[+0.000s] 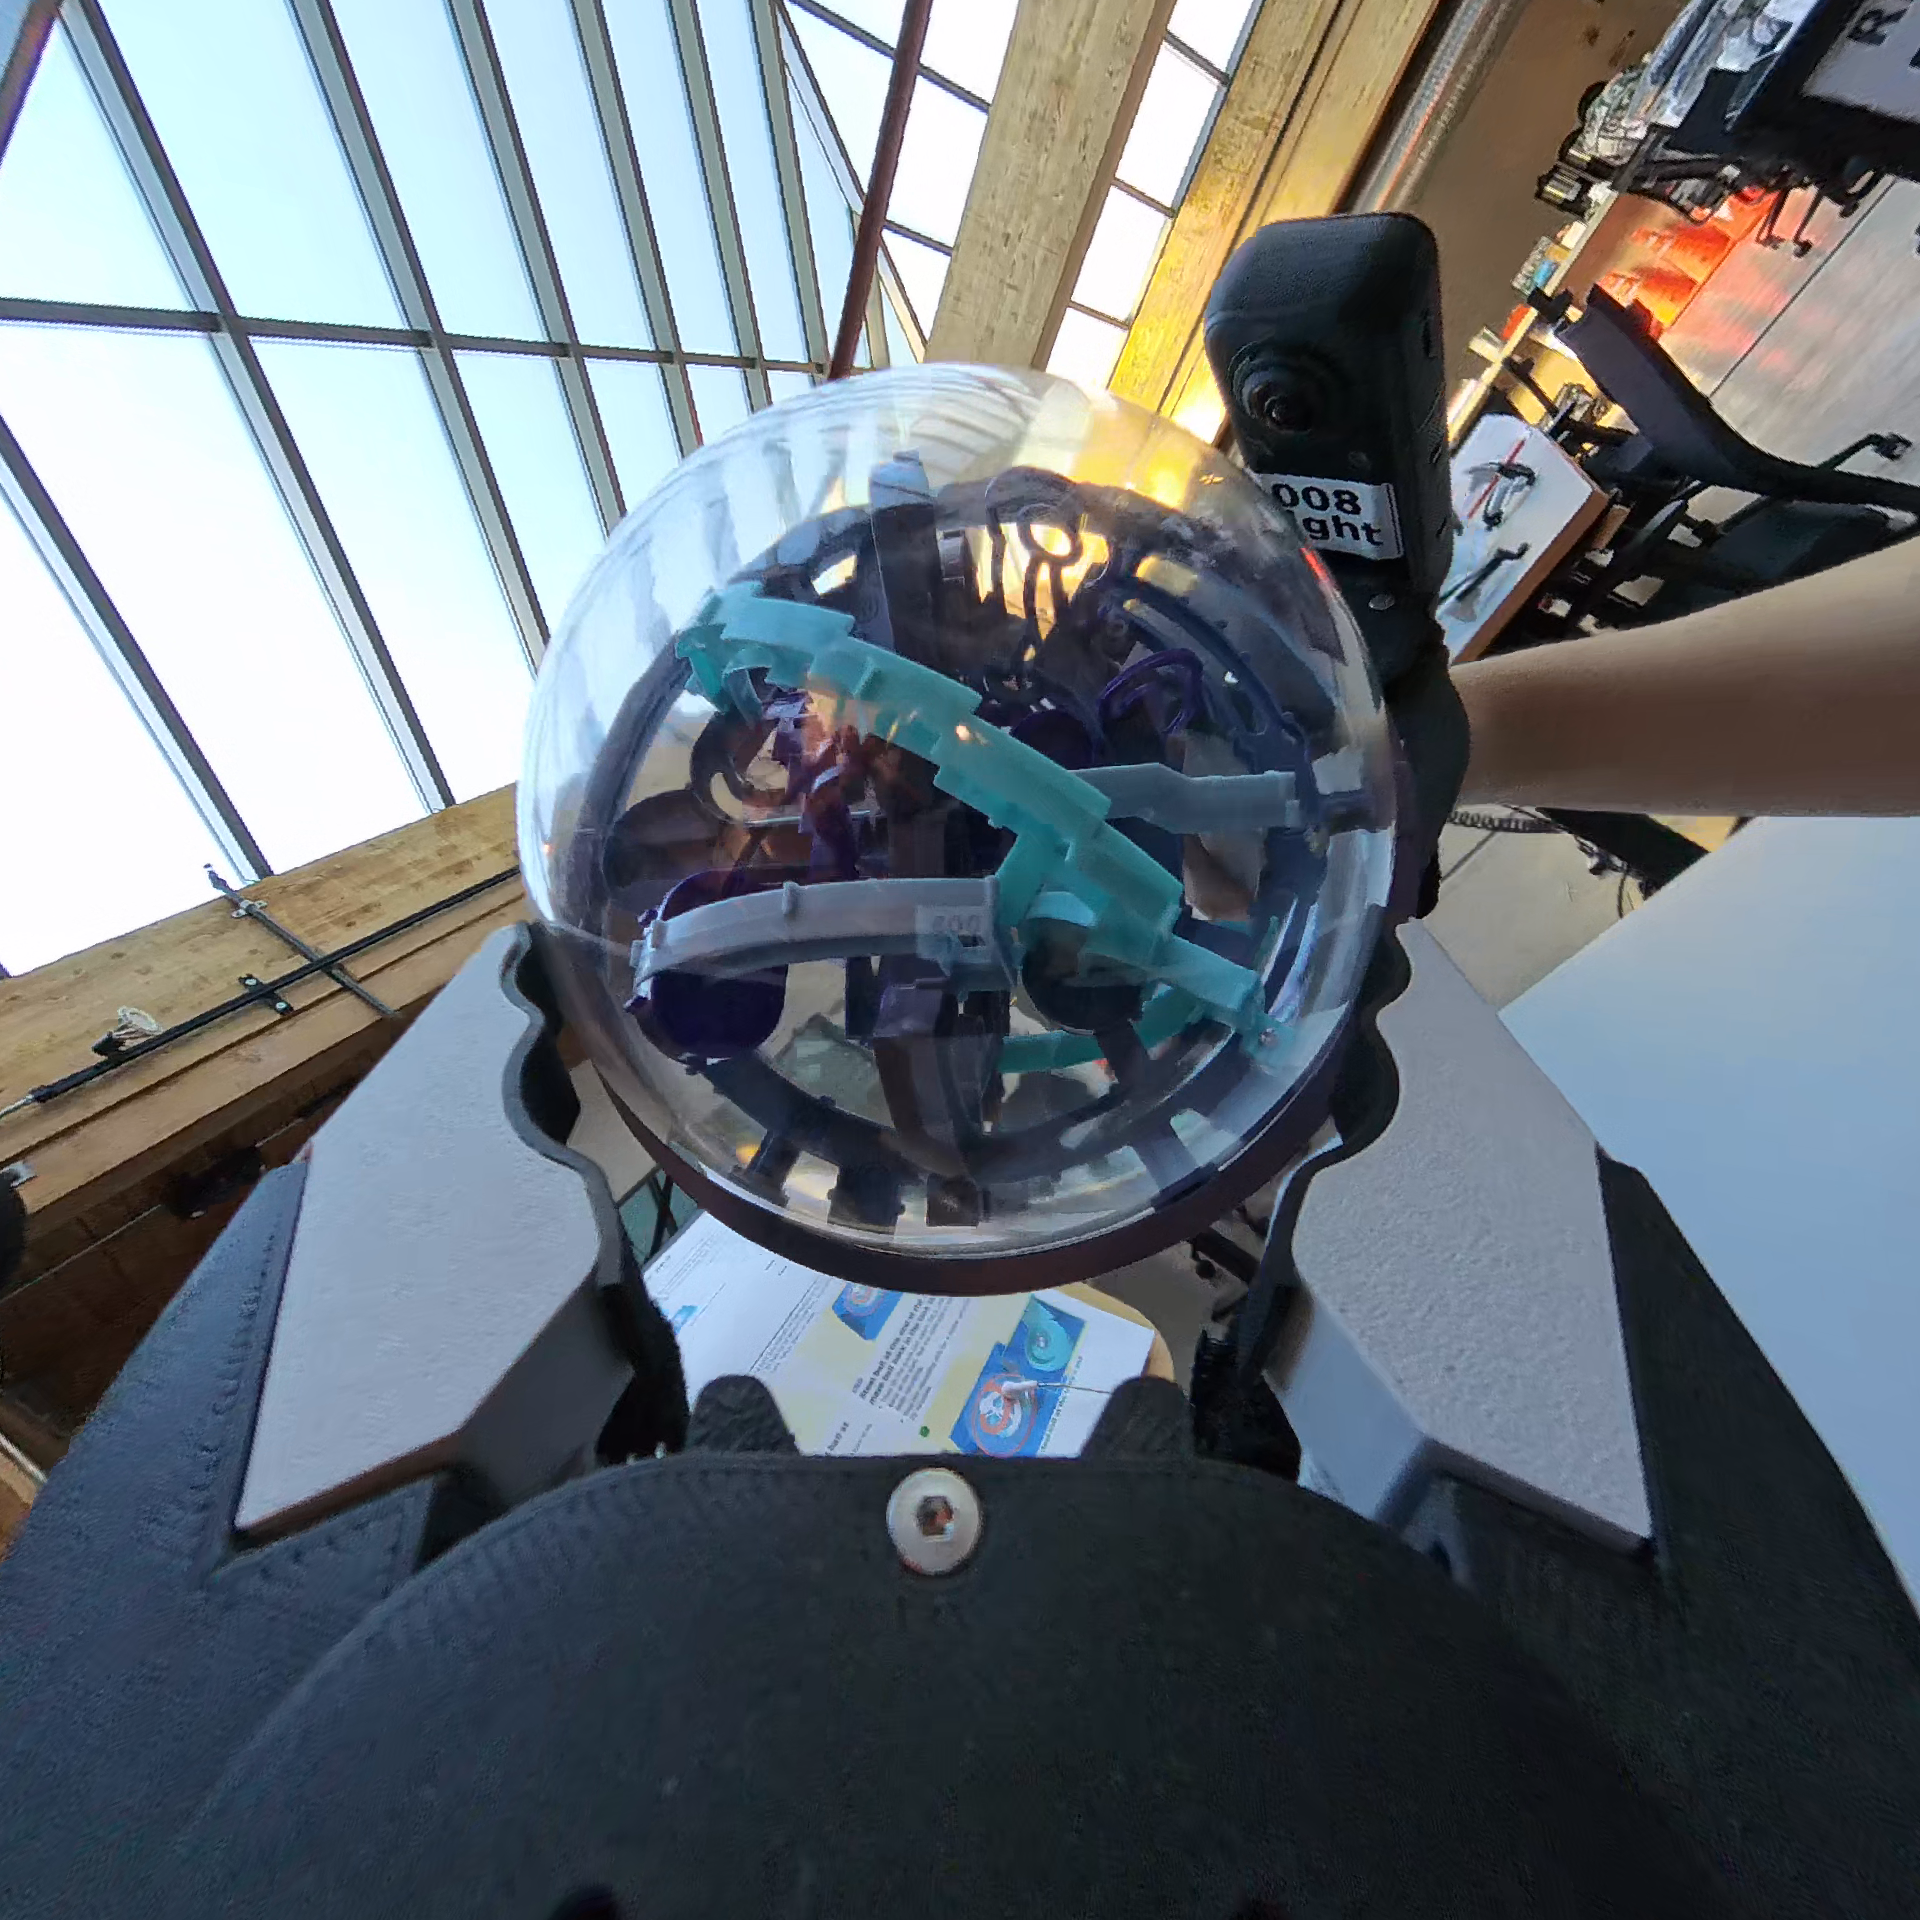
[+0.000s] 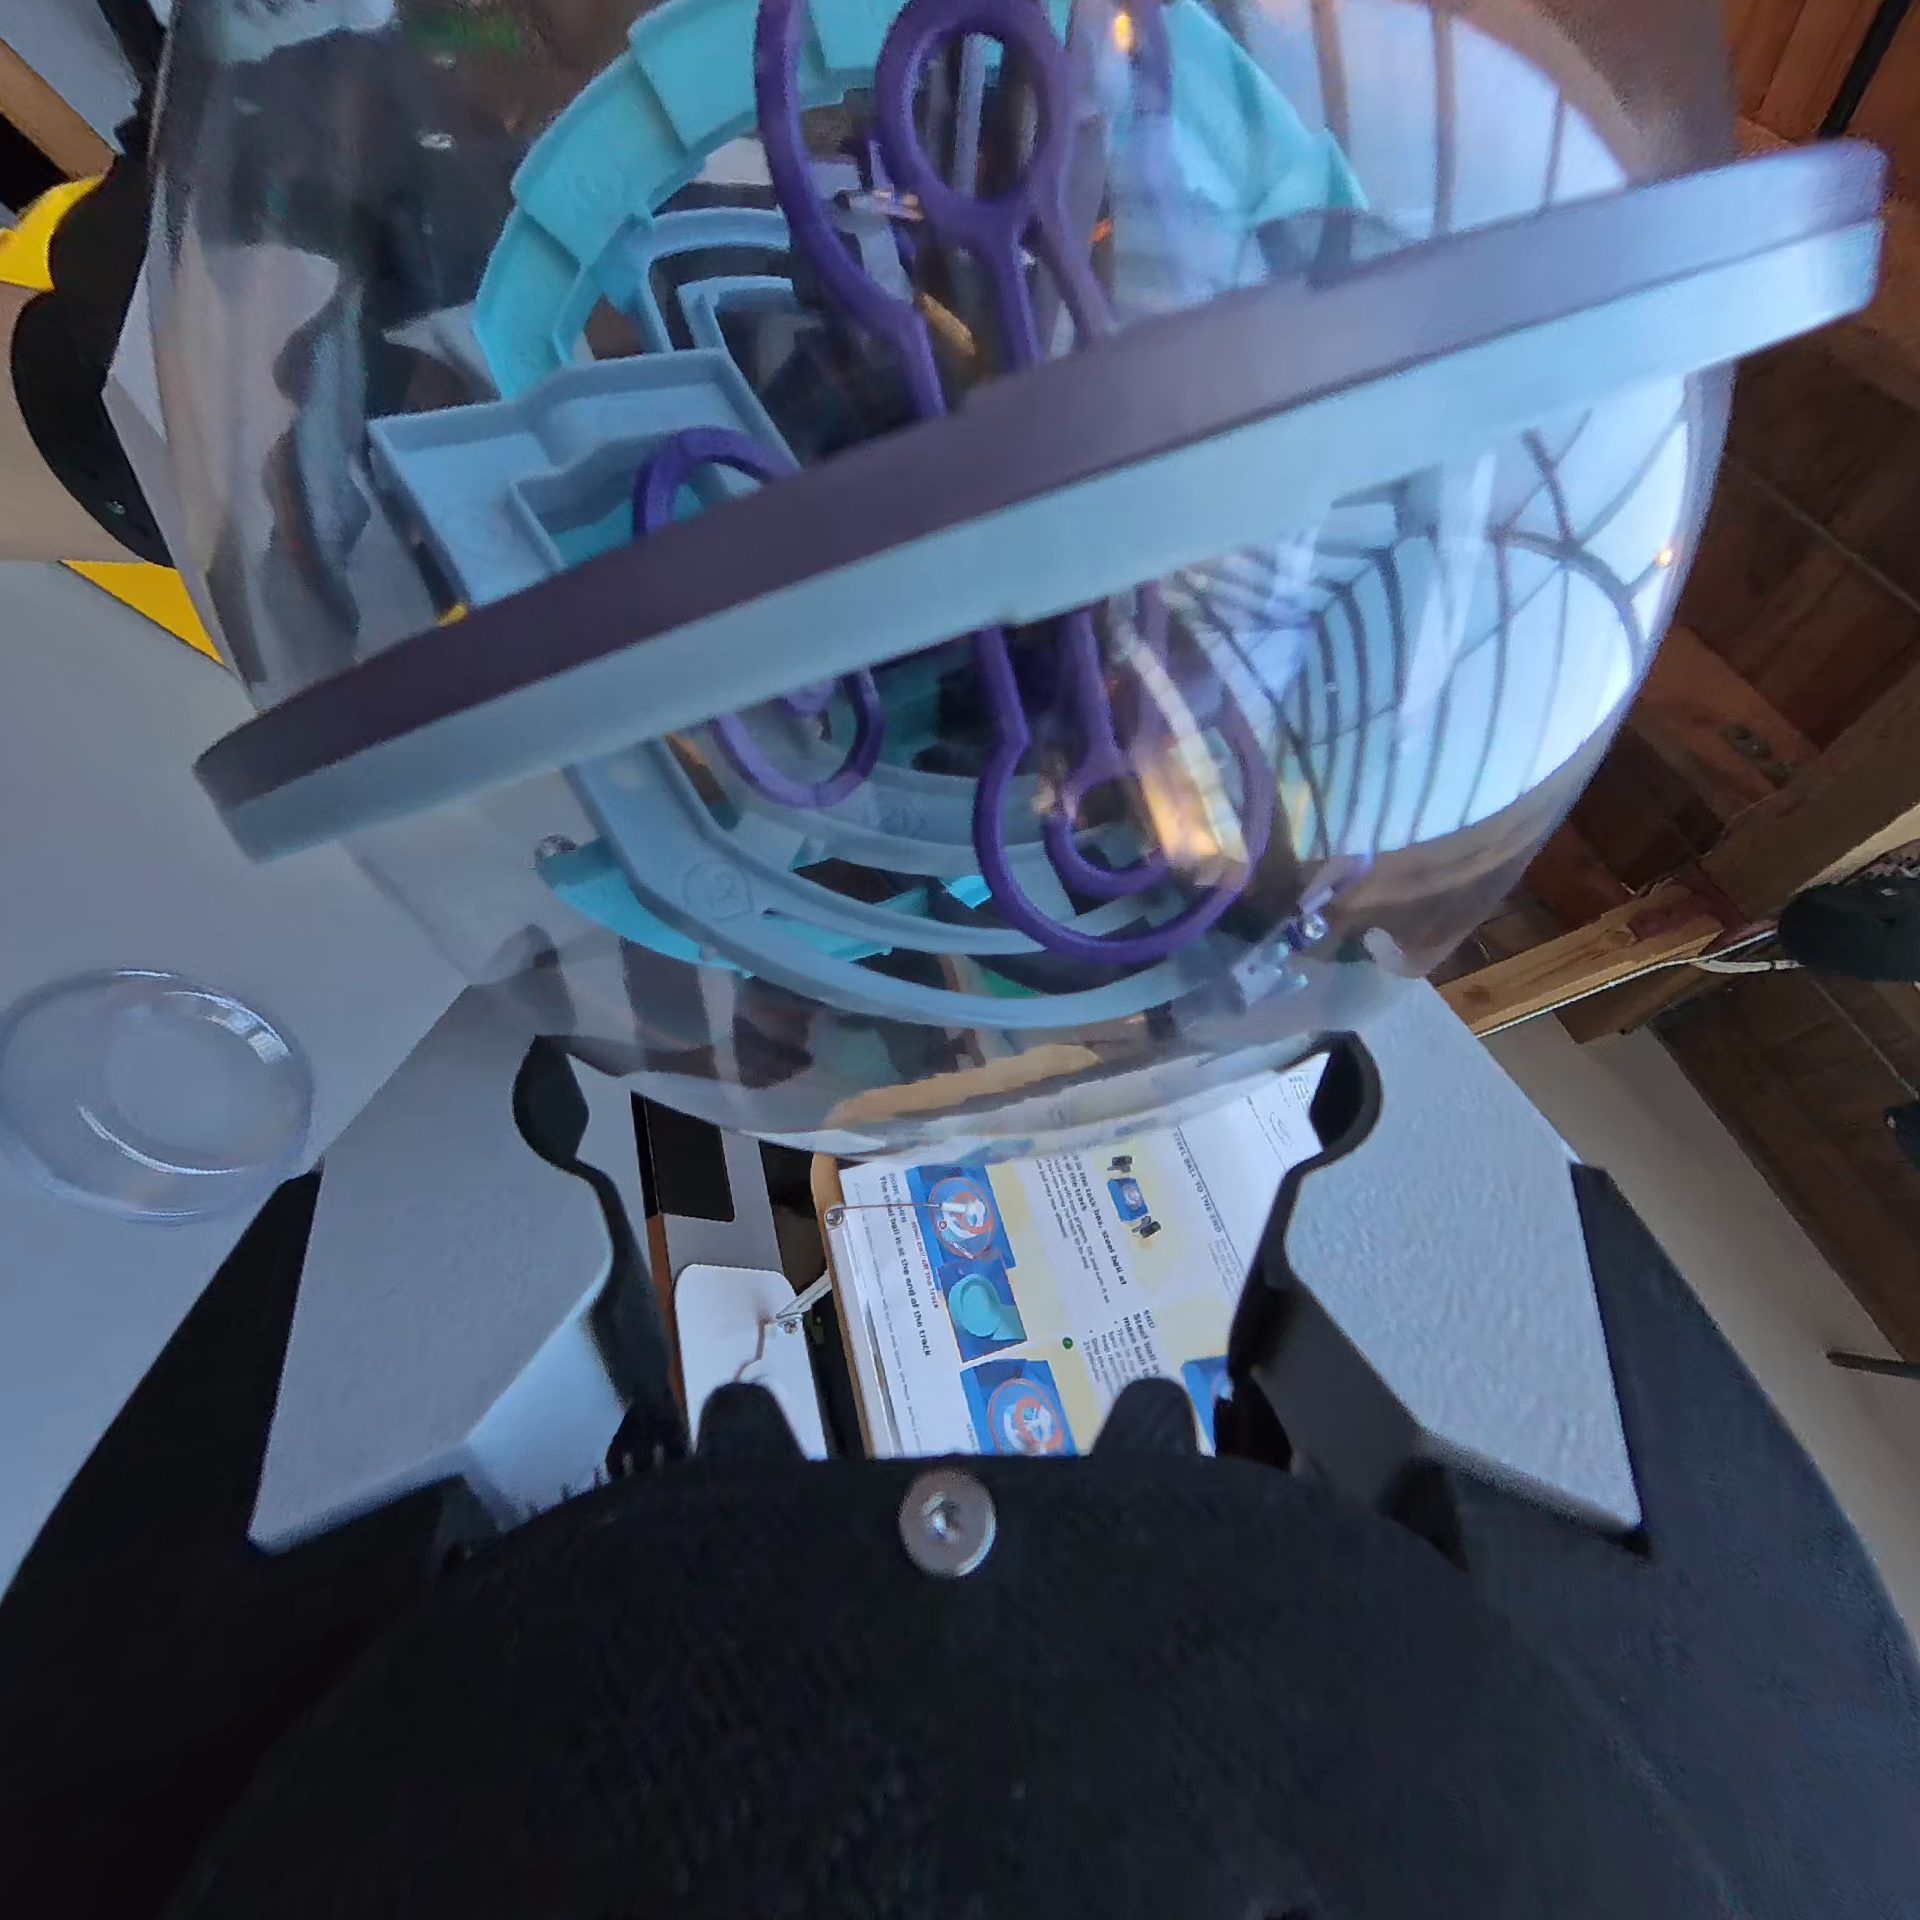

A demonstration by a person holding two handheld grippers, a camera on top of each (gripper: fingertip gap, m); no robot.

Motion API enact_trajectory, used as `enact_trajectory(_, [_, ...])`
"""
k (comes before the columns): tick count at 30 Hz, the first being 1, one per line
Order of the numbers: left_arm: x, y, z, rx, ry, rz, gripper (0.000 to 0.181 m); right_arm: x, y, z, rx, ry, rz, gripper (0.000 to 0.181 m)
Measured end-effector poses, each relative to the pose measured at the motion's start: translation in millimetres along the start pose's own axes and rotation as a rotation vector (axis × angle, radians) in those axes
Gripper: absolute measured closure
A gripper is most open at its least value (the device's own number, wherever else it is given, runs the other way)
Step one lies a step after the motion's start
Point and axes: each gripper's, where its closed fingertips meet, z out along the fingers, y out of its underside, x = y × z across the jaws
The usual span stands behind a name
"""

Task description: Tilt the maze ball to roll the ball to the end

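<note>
Clear plastic maze ball, a sphere with teal, grey and purple tracks inside and a dark ring round its equator, held aloft between both grippers, off the white table. Left gripper: jaws set wide, notched black fingertips pressed on either side of the sphere's lower half; gripping the maze ball. Right gripper: jaws likewise wide, clasping the sphere from the opposite side, equator ring slanting across the right wrist view. Right gripper's camera housing and a bare forearm visible behind the sphere in the left wrist view. Small steel ball not located with certainty amid the tracks; position along the route cannot be told. Printed instruction sheet lying below; shallow clear plastic dish resting on the table, apart.

Step in hand, by judgement: tilting phase, sphere canted. Next move calls for slow, coordinated rotation of both grippers together, grip pressure kept even, with small corrections to hold the steel ball on its track.
</note>
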Motion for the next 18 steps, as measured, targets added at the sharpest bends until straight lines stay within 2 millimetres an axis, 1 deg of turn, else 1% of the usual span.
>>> enact_trajectory(5, [-22,-29,-18,0.037,-0.058,0.043,0.034,8,-40,12,0.004,-0.022,-0.078,0.038])
enact_trajectory(9, [-36,-53,-36,0.058,-0.088,0.085,0.033,9,-72,21,0.025,-0.028,-0.123,0.037])
enact_trajectory(13, [-46,-72,-51,0.083,-0.118,0.106,0.033,8,-97,30,0.039,-0.040,-0.147,0.037])
enact_trajectory(18, [-59,-94,-67,0.174,-0.178,0.098,0.033,8,-126,37,0.036,-0.079,-0.178,0.036])
